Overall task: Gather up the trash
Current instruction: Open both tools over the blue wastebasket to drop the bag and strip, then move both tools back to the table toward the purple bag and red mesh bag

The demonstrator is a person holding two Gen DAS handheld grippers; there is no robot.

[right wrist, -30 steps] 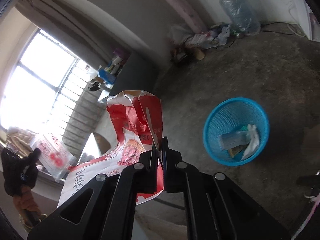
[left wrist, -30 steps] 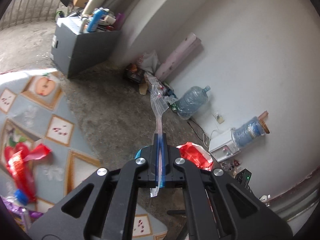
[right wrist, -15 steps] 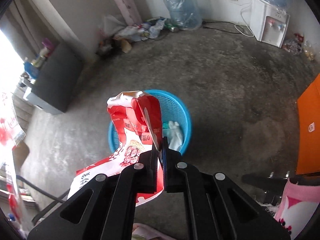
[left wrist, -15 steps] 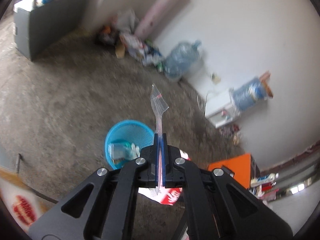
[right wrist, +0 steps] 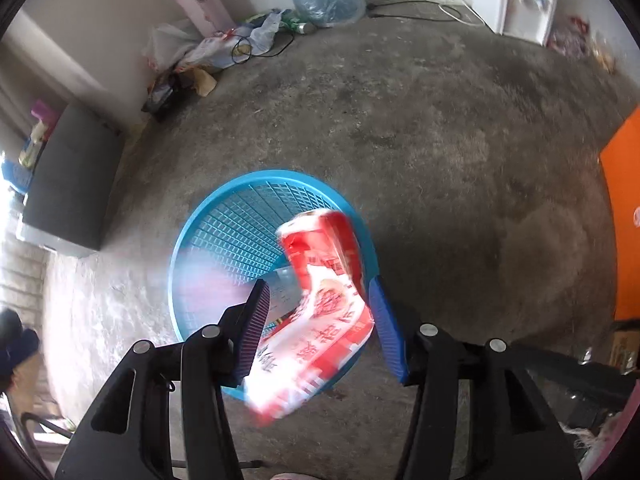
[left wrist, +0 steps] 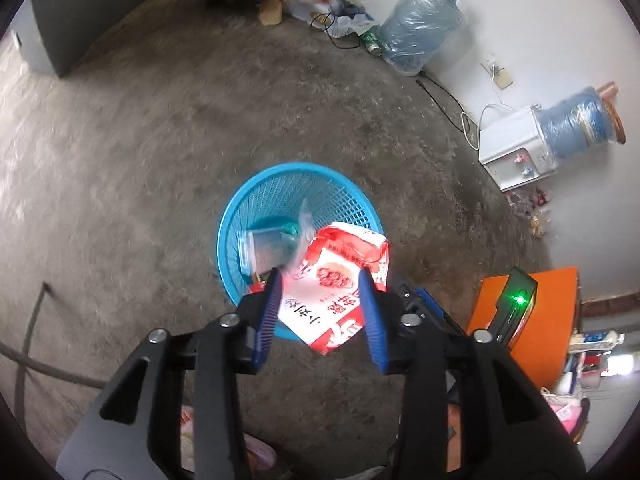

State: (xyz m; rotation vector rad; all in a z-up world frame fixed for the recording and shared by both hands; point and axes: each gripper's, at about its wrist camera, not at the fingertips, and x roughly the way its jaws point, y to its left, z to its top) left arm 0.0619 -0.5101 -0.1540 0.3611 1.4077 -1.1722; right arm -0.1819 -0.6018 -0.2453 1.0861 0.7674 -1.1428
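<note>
Both grippers hang over the blue basket [left wrist: 240, 216] with fingers spreading apart. The red snack bag [right wrist: 320, 312] falls free between the right gripper [right wrist: 318, 320] fingers; the clear wrapper [left wrist: 302, 228] drops ahead of the left gripper [left wrist: 320, 312]. Earlier trash lies inside — this deposit nearly done.

Rough grey concrete floor [left wrist: 168, 128] is meeting a white plaster wall [left wrist: 532, 20]; dark grey cabinet [right wrist: 76, 184] and white water dispenser [left wrist: 516, 152] are standing along it.

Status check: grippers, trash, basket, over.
Left gripper and right gripper opening, nothing clamped. Red snack bag and clear wrapper loose over blue basket. Nothing blocking.
</note>
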